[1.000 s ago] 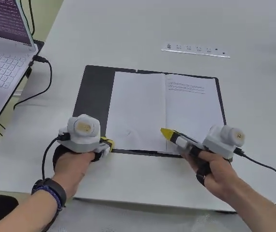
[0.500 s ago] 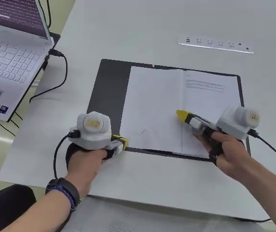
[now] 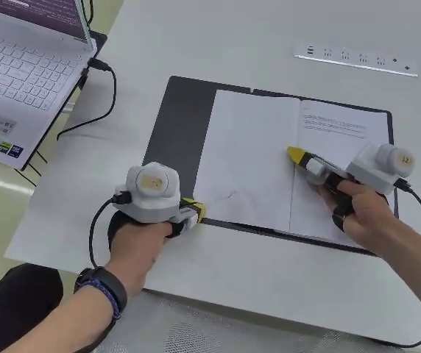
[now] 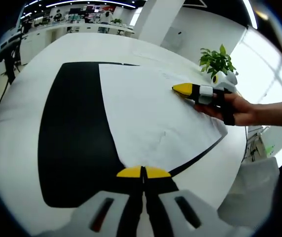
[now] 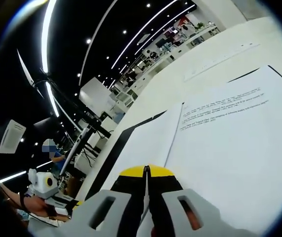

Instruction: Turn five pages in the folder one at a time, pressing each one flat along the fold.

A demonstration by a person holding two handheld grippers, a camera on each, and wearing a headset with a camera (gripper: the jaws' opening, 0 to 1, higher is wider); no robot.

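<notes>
Folder (image 3: 174,125) lies open on the white table (image 3: 218,44), black inside cover to the left, a blank sheet (image 3: 247,162) lying over toward that cover, and a printed page (image 3: 343,143) on the right. A laptop (image 3: 26,66) sits off the far left corner and a power strip (image 3: 358,59) is set into the table beyond the folder.

The right gripper (image 3: 296,154) has its yellow tips together with nothing between them. They point down onto the fold (image 3: 294,184), roughly midway along it, between the blank sheet and the printed page. In its own view the closed tips rest right beside the crease, with the lines of print ahead.

The left gripper (image 3: 193,211) is also closed on nothing. Its tips sit at the folder's near edge, on the black cover just beside the blank sheet's near corner, and seem to steady the folder.

This looks like the pressing step: one sheet is over, and the closed right tip is placed to flatten it along the fold. How many of the five pages are done cannot be told.

Next, the tip probably needs to run the rest of the crease with light, even pressure. Then the jaws must part and pinch a single sheet at the printed page's outer edge. The risk there is lifting two sheets or creasing the corner.
</notes>
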